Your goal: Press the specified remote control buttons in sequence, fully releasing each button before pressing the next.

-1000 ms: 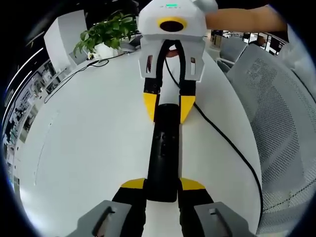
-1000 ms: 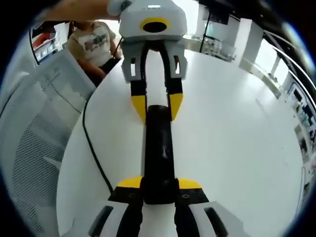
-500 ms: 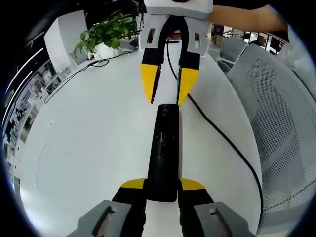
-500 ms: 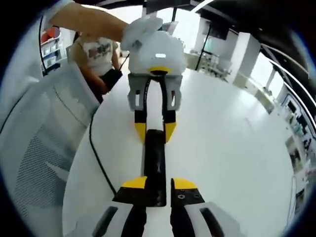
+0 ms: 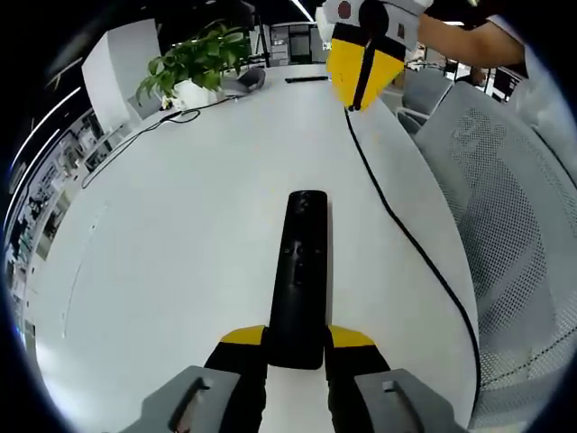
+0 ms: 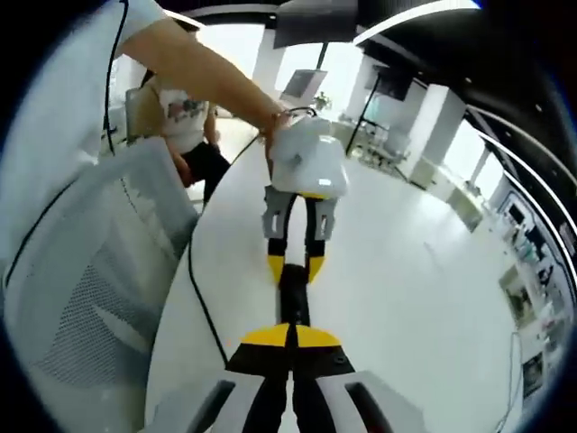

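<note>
Now the right gripper (image 5: 363, 79) is up off the remote (image 5: 300, 271) & far from it; 1 s ago its yellow tips sat at the remote's far end. Its tips are together, on nothing. The left gripper (image 5: 297, 341) hasn't moved: it's clamped on the remote's near end. In the right gripper view the left gripper (image 6: 296, 270) looks small and far.

The white table (image 5: 171, 253) has a black cord (image 5: 406, 234) running by the remote. A plant (image 5: 194, 59) stands at the far edge, a mesh chair (image 5: 505, 198) beside.

The remote is long, black, flat on the table.
</note>
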Demonstrator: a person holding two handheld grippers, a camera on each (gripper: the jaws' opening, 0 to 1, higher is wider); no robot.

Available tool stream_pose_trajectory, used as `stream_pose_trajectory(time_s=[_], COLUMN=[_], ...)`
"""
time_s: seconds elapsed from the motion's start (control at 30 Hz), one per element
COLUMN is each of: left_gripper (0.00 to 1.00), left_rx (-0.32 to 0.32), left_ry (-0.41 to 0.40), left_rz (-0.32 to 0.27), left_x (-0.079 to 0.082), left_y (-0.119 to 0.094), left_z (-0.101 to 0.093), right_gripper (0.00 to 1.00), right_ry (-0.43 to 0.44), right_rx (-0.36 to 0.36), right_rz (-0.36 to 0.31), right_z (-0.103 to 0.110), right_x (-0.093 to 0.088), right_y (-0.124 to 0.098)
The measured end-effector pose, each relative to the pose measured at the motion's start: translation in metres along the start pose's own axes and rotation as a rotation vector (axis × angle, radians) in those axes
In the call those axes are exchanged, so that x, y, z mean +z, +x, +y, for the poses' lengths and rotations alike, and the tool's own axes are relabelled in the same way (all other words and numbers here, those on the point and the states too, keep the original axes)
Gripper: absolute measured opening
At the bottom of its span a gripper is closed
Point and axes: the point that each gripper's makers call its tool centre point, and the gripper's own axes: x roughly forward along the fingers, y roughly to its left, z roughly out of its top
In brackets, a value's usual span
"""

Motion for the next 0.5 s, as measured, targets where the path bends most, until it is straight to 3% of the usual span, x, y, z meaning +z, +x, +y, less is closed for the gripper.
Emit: stream_pose_trajectory(time_s=[0.07,0.2,0.5], left_gripper=[0.24,0.24,0.24], left_rx=[0.001,0.002,0.005], left_ry=[0.001,0.002,0.004], left_rz=[-0.001,-0.001,-0.002], left_x=[0.000,0.000,0.000], left_y=[0.000,0.000,0.000], left_z=[0.000,0.000,-0.001], right_gripper=[0.00,0.00,0.00], right_ry=[0.003,0.042,0.060], right_rx=[-0.026,-0.059,-0.026], right_rz=[0.005,0.054,0.106], right_z=[-0.003,-0.012,-0.014], right_x=[0.000,-0.022,-0.051], right_y=[0.000,0.009,0.025])
